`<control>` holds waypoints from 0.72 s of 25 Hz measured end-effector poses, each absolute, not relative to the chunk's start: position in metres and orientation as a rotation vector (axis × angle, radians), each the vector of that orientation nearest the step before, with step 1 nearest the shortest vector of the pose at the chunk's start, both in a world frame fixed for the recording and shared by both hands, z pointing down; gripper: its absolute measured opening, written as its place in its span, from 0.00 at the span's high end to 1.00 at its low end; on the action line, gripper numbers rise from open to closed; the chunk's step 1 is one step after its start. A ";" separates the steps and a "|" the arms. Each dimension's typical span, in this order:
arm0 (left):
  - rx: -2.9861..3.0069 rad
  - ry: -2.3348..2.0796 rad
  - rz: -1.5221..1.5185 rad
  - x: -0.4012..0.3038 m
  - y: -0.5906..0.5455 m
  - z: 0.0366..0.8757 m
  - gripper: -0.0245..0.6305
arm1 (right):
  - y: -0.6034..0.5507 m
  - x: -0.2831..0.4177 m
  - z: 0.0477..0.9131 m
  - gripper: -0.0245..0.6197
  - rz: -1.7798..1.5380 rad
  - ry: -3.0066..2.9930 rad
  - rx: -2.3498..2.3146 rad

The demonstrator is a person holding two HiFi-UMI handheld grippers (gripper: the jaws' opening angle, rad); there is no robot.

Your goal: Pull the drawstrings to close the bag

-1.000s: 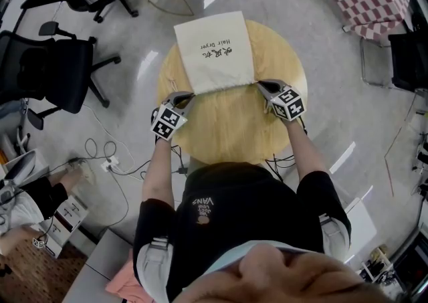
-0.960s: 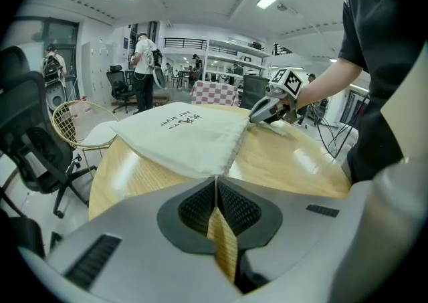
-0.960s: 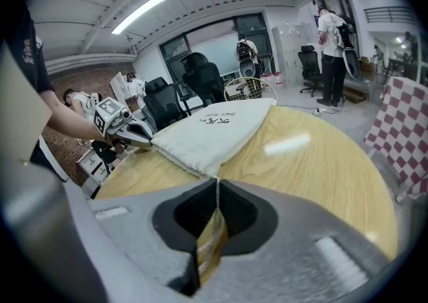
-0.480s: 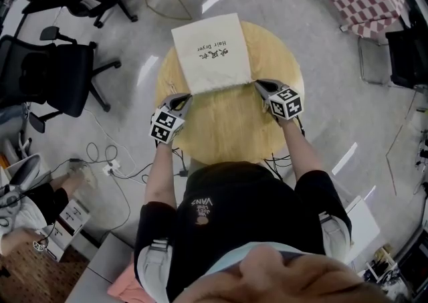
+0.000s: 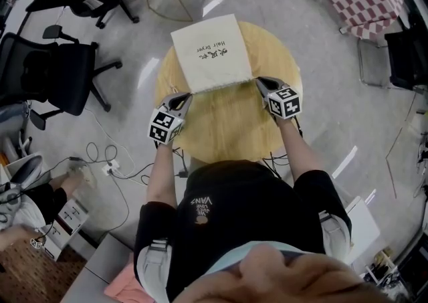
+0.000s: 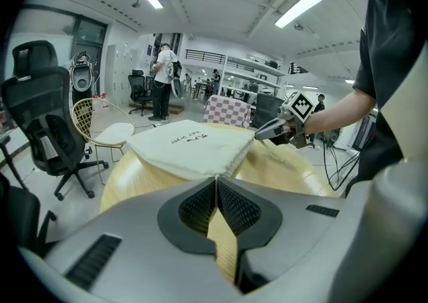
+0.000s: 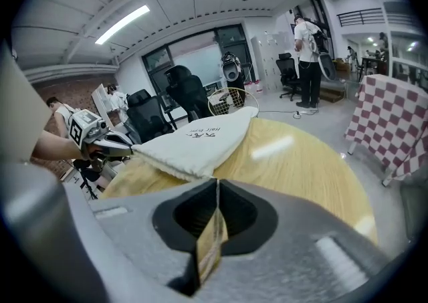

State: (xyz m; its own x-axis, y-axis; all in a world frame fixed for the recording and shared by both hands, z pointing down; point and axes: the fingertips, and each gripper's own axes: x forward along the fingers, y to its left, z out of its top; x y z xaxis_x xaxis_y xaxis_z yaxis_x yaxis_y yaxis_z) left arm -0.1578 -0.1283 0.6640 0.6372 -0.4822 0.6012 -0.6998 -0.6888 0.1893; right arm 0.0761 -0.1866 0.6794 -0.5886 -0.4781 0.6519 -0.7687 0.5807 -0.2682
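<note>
Change: left gripper [image 5: 182, 97] has slid a touch toward the near-left edge of the table [image 5: 227, 131]; right gripper [image 5: 261, 82] and bag [image 5: 212, 51] have barely shifted.
Bag: white cloth, flat on the table's far half. Print faces up, far-left corner hangs past the rim, ruffled mouth faces the table's middle.
Left gripper: low over the table's left side, tip aimed inward at the mouth's left corner. Jaws pressed together on a white bit of drawstring [image 6: 217, 175].
Right gripper: low over the table's right side, mirrored. Jaws closed tight, tip touching the mouth's right corner; cord there too thin to make out.
Arms: both forearms [image 5: 158, 168] bare, reaching forward across the table's near rim and splayed apart. Marker cubes [image 5: 165, 126] face up.
</note>
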 end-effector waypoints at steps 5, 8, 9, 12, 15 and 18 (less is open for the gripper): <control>2.448 -0.981 0.695 -0.155 -0.124 0.648 0.93 | -0.187 0.080 0.667 0.95 0.716 -2.291 1.045; 2.442 -1.026 0.665 -0.155 -0.123 0.636 0.93 | -0.188 0.081 0.657 0.95 0.704 -2.306 1.084; 2.440 -1.039 0.657 -0.155 -0.122 0.632 0.93 | -0.188 0.082 0.653 0.95 0.697 -2.310 1.097; 2.436 -1.080 0.641 -0.153 -0.120 0.623 0.93 | -0.187 0.084 0.643 0.95 0.687 -2.321 1.124; 2.424 -1.120 0.630 -0.154 -0.118 0.616 0.93 | -0.186 0.086 0.633 0.95 0.678 -2.333 1.148; 2.413 -1.154 0.629 -0.156 -0.117 0.608 0.93 | -0.186 0.087 0.625 0.95 0.667 -2.346 1.165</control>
State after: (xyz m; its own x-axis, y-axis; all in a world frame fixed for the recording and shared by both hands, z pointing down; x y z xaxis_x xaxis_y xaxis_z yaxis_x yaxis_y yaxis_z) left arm -0.1557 -0.1168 0.6084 0.5598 -0.6217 0.5478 -0.7974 -0.5839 0.1521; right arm 0.0866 -0.1860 0.6250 -0.5515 -0.6077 0.5714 -0.8174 0.5302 -0.2252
